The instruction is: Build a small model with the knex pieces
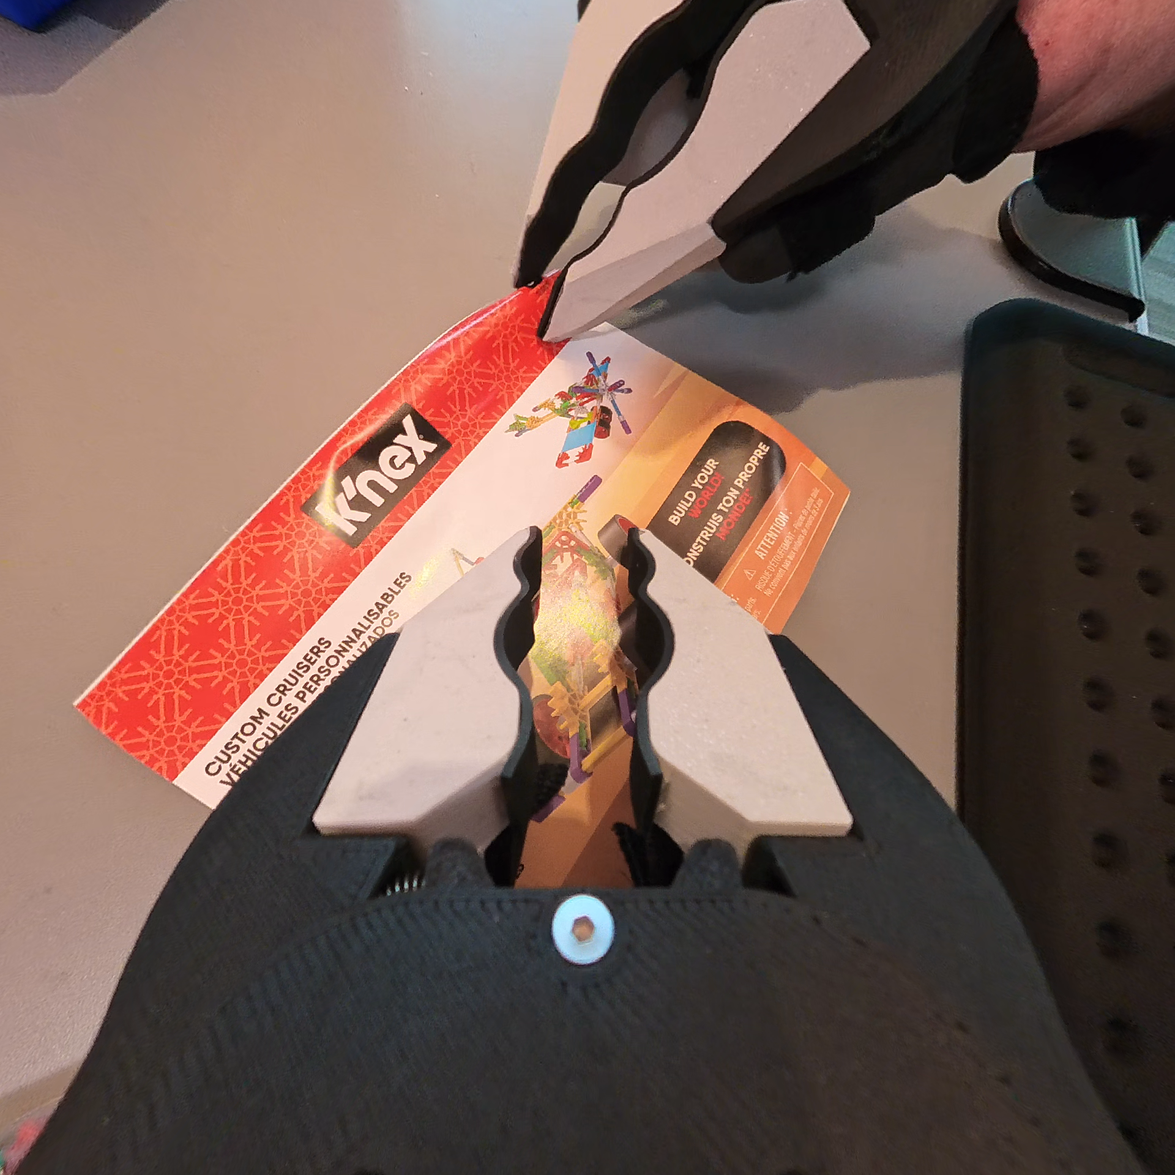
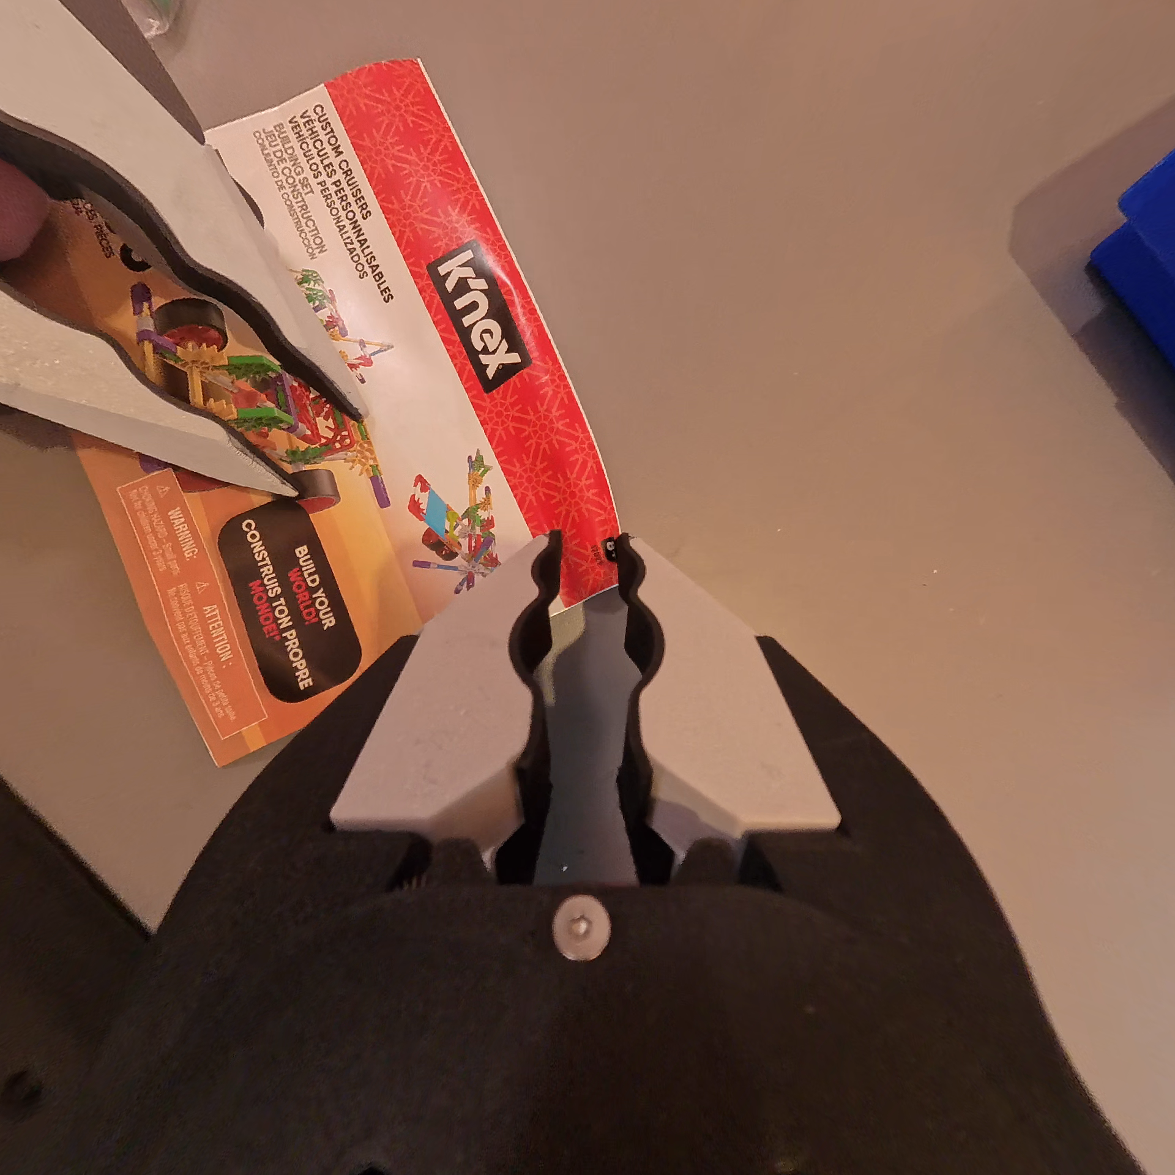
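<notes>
Closest in, the left gripper (image 1: 582, 540) hovers over the printed leaflet (image 1: 407, 547), fingers apart, the toy-car picture showing through the gap; whether the tips touch the paper, I cannot tell. The leaflet lies on the grey table (image 1: 222, 222), red band along one long side, orange panel on the other. Just beside it, on the right, sits a dark studded tray (image 1: 1081, 572). Farther along, the right gripper (image 1: 540, 305) is at the leaflet's red corner, which lifts a little between its tips; from its own camera the right gripper (image 2: 588, 540) has a narrow gap with the corner inside. Beyond, a blue box (image 2: 1138, 254) sits at the table's edge.
</notes>
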Tool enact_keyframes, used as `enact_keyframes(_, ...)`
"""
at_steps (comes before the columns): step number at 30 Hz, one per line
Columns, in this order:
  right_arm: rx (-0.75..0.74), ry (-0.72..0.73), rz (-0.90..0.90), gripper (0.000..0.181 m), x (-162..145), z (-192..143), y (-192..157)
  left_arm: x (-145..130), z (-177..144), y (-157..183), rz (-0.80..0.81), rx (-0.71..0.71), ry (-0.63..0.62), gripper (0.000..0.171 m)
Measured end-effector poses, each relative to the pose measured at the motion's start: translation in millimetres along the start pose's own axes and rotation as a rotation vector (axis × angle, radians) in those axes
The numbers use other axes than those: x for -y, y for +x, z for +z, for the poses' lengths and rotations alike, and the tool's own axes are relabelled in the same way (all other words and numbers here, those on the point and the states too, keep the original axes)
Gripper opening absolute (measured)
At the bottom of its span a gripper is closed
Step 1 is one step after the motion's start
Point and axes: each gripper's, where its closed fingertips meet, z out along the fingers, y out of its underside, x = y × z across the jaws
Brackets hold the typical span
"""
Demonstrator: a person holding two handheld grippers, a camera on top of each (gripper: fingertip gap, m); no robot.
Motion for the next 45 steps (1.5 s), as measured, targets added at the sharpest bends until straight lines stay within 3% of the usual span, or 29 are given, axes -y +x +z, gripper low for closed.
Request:
enact_keyframes(9, -0.015, 0.053, 0.011, 0.011, 4, -6, -2, 0, 0, 0, 0.007, 0.004, 0.001, 0.025)
enact_keyframes(21, 0.264, 0.290, 0.199, 0.003, 36, -43, -37, 2, -1, -1, -0.007, 0.015, 0.015, 0.028)
enact_keyframes(28, 0.312, 0.360, 0.182, 0.004, 43, -50, -59, 3, -2, -2, -0.015, 0.017, 0.025, 0.030)
enact_keyframes(32, 0.328, 0.399, 0.236, 0.015, 44, -53, -60, 1, -1, -1, -0.011, 0.016, 0.013, 0.031)
enact_keyframes(33, 0.329, 0.402, 0.258, 0.029, 44, -53, -58, 1, -1, -1, -0.012, 0.015, 0.012, 0.031)
enact_keyframes(36, 0.307, 0.374, 0.263, 0.040, 36, -48, -55, 1, 0, -1, 0.002, 0.021, 0.007, 0.030)
enact_keyframes(41, 0.304, 0.303, 0.280, 0.025, 20, -38, -52, 0, 0, 0, 0.018, 0.029, 0.005, 0.029)
enact_keyframes(43, 0.313, 0.265, 0.318, 0.033, 11, -33, -51, 0, 0, 1, 0.019, 0.024, 0.003, 0.027)
enact_keyframes(45, 0.322, 0.262, 0.342, 0.026, 8, -33, -51, 0, 0, 1, 0.021, 0.021, 0.003, 0.025)
